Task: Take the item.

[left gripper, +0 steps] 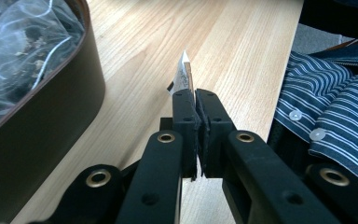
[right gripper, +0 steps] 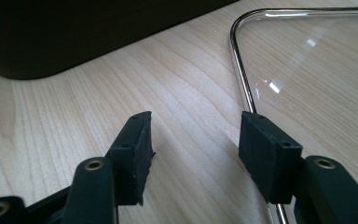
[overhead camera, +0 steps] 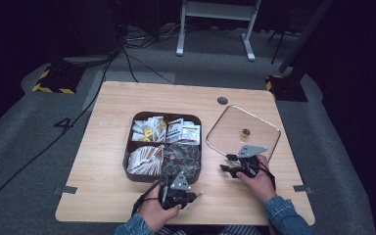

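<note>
My left gripper lies near the table's front edge, just in front of the dark brown compartment box. It is shut on a small white sachet, whose corner pokes out past the fingertips above the wood. My right gripper rests open on the table to the right of the box, nothing between its fingers. Its right finger sits over the metal rim of the clear glass lid, which lies flat on the table.
The box holds several sachets, paper sticks and a clear bag of dark bits. A small knob sits at the lid's middle. A round cable hole is at the table's far side. The person's striped shirt is close behind the front edge.
</note>
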Demonstrator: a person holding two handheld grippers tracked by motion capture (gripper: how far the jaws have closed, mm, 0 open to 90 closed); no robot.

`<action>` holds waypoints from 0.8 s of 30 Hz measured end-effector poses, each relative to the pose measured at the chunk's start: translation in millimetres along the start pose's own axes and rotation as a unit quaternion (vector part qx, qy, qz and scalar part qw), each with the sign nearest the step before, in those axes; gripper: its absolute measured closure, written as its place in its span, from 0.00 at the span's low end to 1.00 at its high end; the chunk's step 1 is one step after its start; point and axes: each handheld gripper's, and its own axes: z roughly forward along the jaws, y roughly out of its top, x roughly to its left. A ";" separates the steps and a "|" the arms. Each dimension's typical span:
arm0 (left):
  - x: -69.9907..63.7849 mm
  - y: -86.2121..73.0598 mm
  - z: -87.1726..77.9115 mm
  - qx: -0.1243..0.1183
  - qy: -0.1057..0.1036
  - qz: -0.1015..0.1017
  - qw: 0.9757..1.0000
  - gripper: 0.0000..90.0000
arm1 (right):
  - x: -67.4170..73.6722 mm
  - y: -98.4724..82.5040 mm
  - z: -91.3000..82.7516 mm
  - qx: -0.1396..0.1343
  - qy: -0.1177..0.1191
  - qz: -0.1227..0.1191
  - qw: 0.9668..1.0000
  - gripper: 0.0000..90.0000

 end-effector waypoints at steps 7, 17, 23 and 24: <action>-2.0 0.2 2.4 0.004 -0.011 0.003 1.000 0.95 | 0.0 0.0 0.1 0.000 0.000 0.000 1.000 0.49; -3.9 1.4 3.4 -0.027 -0.029 -0.003 0.999 0.59 | 0.3 0.0 0.1 0.000 0.000 -0.002 1.000 0.49; 0.3 4.1 -6.5 -0.053 -0.019 -0.009 0.998 0.55 | 0.2 -0.9 -0.8 0.001 0.003 0.003 1.000 0.48; 0.8 4.4 -8.2 -0.056 -0.013 -0.010 0.998 0.54 | 0.2 -0.9 -0.8 0.001 0.003 0.003 1.000 0.48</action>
